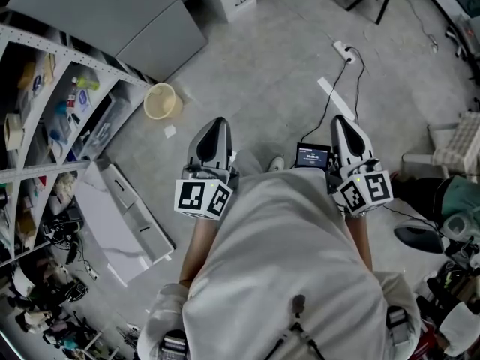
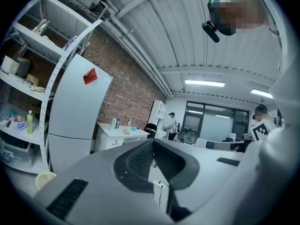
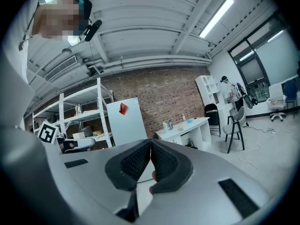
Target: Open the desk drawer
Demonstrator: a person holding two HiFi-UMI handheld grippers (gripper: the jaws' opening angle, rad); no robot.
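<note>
The concrete floor (image 1: pixel 262 73) lies open straight ahead, wide enough for both hands to pass. Along its left edge stand a shelf rack (image 1: pixel 45 111) and a pale bucket (image 1: pixel 161 100), with a white panel (image 1: pixel 124 216) lying flat. Toward the right edge lies a power strip (image 1: pixel 343 49). The white desk (image 3: pixel 185 128) seems unblocked in front, with a chair (image 3: pixel 236 124) just beside it.
</note>
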